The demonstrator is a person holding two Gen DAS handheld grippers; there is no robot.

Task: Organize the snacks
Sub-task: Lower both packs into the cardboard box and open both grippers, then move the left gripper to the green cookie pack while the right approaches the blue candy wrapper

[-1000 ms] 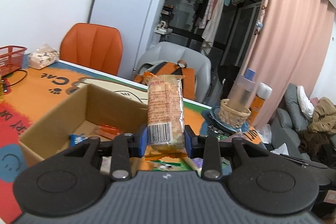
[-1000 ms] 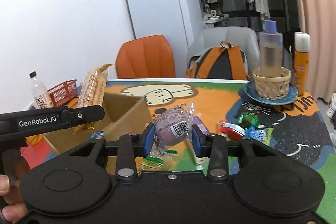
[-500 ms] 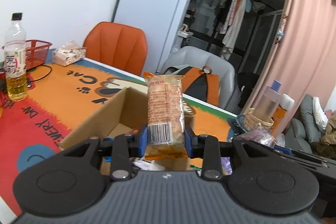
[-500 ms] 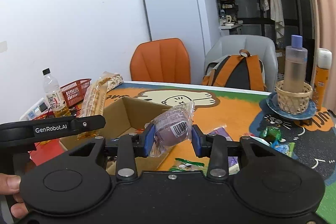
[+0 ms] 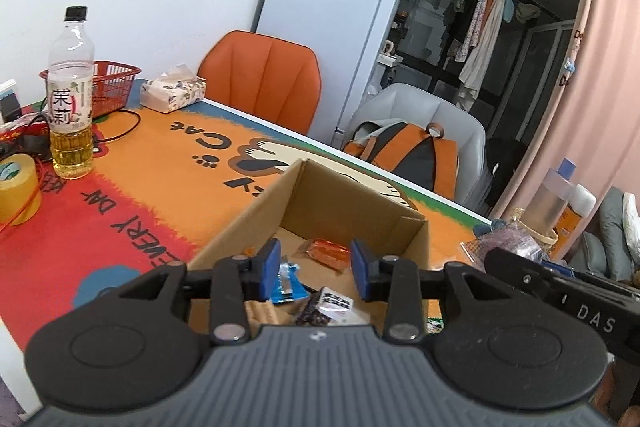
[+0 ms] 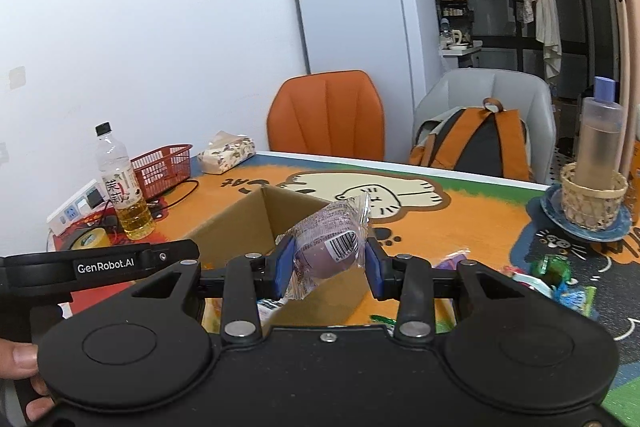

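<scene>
An open cardboard box point(image 5: 352, 203) stands on the colourful cat mat and holds several snack packets, among them an orange one point(image 5: 326, 251) and a blue one point(image 5: 286, 287). My left gripper point(image 5: 316, 269) is open and empty just above the box's near side. My right gripper point(image 6: 328, 267) is shut on a purple bun in a clear wrapper point(image 6: 330, 243), held above the box point(image 6: 256, 227) near its right wall. The left gripper's body point(image 6: 100, 263) shows at the left of the right wrist view.
A tea bottle point(image 5: 71, 99), a red basket point(image 5: 112, 83), a tissue pack point(image 5: 174, 93) and a yellow tape roll point(image 5: 16, 187) stand at the left. Loose snacks point(image 6: 560, 279) lie on the mat at the right, near a wicker holder with a bottle point(image 6: 596, 179). Two chairs stand behind the table.
My left gripper has opened and let go of the long orange-wrapped cake; it no longer stands between the fingers. Both grippers have moved left over the box.
</scene>
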